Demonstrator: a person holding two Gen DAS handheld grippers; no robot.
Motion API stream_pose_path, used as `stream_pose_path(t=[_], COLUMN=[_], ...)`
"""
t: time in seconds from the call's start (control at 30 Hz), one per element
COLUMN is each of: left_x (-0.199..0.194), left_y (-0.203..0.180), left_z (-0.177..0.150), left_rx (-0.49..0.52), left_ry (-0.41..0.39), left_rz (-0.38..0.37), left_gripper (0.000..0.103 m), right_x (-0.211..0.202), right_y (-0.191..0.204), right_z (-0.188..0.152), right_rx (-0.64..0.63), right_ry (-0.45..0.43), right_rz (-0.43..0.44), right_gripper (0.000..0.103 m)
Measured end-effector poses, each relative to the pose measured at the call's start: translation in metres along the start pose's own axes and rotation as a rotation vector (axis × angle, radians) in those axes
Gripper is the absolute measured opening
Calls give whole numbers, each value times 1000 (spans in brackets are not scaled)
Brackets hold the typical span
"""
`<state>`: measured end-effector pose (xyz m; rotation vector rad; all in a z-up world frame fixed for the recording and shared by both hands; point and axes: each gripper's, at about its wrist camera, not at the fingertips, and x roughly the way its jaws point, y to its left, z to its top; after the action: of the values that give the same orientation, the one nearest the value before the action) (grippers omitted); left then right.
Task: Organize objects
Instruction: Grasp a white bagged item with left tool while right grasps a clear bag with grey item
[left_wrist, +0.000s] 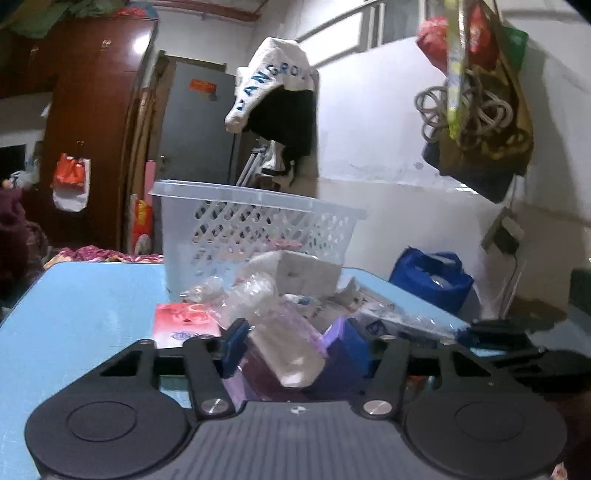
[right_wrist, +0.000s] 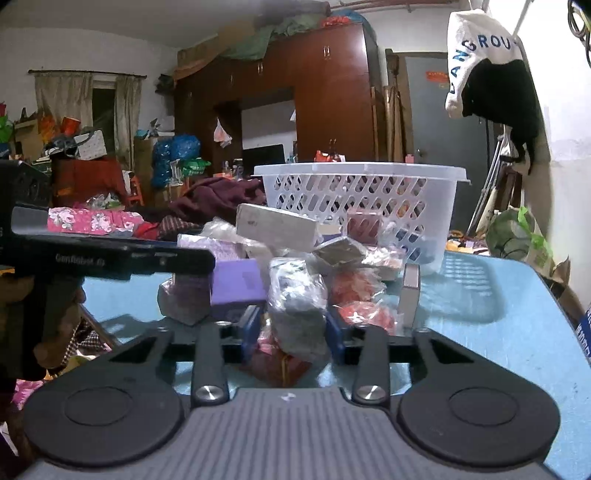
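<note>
Basket (right_wrist: 364, 199) position relative to my tools is what the coming move turns on. Seen from the right tool (right_wrist: 293, 328), it stands straight ahead and a little to the right, beyond the pile, rim level and open side up. Seen from the left tool (left_wrist: 295, 343), it stands ahead and slightly left, also behind the pile. Both views put it at the far end of the blue desk (right_wrist: 498, 314), with the heap of small packets between it and me.

Right tool: fingers part-way closed, flanking a clear plastic packet (right_wrist: 297, 306) with grey contents. The packet stands upright, long axis vertical, between the two blue pads (right_wrist: 252, 325). I cannot tell whether the pads press it or only bracket it.

Left tool: fingers likewise around a pale wrapped bundle (left_wrist: 291, 350) that tilts back toward the camera, with a purple box (left_wrist: 341, 347) just beside it on the right. Grip not confirmed here either.

Judgement: both tools look about equally close to the basket; the right one has the more upright, cleaner item. For either, the path is up and forward over the pile, then down past the rim. Risk: loose wrap may slip from the pads, or a lifted packet may drag its neighbours.
</note>
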<state>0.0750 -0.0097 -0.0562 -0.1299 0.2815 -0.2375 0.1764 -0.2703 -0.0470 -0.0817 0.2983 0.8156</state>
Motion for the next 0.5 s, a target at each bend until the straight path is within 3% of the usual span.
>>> stream_pose_path(t=[0.03, 0.27, 0.5], left_x=[-1, -10, -18], left_y=[0, 9, 10], left_z=[-1, 0, 2], left_rx=[-4, -47, -31], left_ry=[-4, -29, -56], left_rz=[9, -7, -3], left_gripper=[46, 36, 34], right_x=[0, -4, -14], right_y=[-1, -2, -5], right_z=[0, -1, 5], right_rx=[3, 10, 12], right_ry=[0, -9, -54], right_rz=[0, -16, -36], right_gripper=[36, 34, 33])
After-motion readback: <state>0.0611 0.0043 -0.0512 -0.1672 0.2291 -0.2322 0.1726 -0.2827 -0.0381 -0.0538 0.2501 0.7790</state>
